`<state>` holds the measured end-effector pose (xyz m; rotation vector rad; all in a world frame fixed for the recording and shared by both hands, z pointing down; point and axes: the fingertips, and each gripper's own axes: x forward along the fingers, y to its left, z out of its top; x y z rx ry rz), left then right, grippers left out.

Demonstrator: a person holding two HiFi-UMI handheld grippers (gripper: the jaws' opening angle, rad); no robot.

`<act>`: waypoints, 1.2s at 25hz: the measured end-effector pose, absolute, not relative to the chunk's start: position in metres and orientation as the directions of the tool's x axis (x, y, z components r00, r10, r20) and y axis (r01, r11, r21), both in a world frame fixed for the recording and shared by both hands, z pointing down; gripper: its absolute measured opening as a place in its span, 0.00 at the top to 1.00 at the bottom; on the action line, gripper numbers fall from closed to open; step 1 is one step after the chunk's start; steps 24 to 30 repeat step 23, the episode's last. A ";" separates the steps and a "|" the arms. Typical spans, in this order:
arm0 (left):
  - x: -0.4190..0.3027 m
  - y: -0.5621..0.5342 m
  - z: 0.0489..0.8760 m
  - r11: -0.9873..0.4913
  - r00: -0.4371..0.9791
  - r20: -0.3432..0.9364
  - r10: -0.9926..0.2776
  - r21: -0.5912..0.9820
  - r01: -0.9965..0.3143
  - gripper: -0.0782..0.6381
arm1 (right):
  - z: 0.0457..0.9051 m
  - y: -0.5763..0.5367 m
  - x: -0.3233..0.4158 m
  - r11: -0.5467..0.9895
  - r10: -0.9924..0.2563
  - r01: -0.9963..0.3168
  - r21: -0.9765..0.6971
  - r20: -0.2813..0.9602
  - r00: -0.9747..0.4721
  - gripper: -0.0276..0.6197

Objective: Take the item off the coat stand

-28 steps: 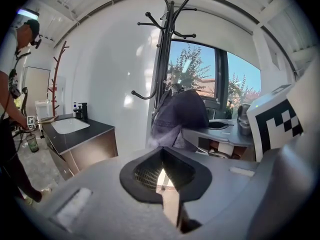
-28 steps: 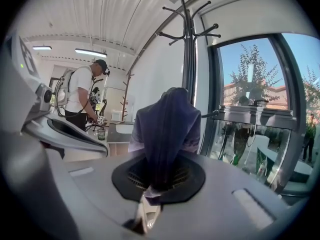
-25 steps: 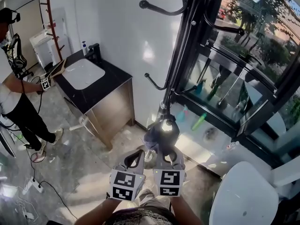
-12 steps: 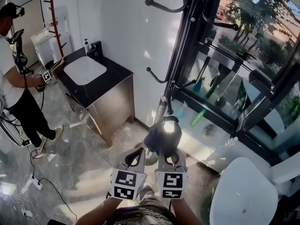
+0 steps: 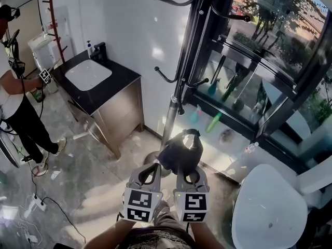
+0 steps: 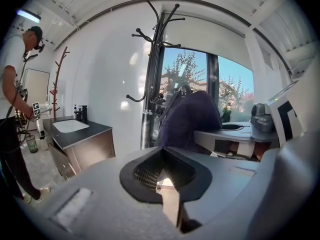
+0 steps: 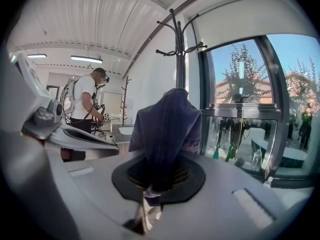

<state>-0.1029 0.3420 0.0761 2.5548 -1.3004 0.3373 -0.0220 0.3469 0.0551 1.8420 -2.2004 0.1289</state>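
Note:
A dark navy cloth item (image 5: pixel 181 151) hangs bunched from my right gripper (image 5: pixel 188 174), which is shut on its lower edge. The right gripper view shows the cloth (image 7: pixel 167 126) rising out of the pinched jaws of that gripper (image 7: pixel 149 196). The black coat stand (image 5: pixel 180 82) with curved hooks stands just beyond, apart from the cloth. My left gripper (image 5: pixel 149 174) sits close beside the right one, jaws together with nothing between them (image 6: pixel 167 184). From the left gripper view the cloth (image 6: pixel 192 119) is to the right, and the stand (image 6: pixel 152 74) behind it.
A black-topped cabinet with a white sink (image 5: pixel 88 74) stands at the left wall. A person (image 5: pixel 15 102) holding grippers is at far left, near a reddish stand (image 5: pixel 53 19). Glass window wall with bottles (image 5: pixel 218 121) is at right. A white round seat (image 5: pixel 267 211) is at lower right.
The right gripper has drawn the dark cloth back from the coat stand toward me; the pole's base now shows apart from it. The person at left has shifted slightly.

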 end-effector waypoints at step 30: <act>-0.081 0.360 0.069 -0.595 0.595 0.298 -0.746 0.103 -0.797 0.88 | 0.047 0.374 0.006 0.138 -0.966 -0.988 0.075 0.232 -0.118 0.93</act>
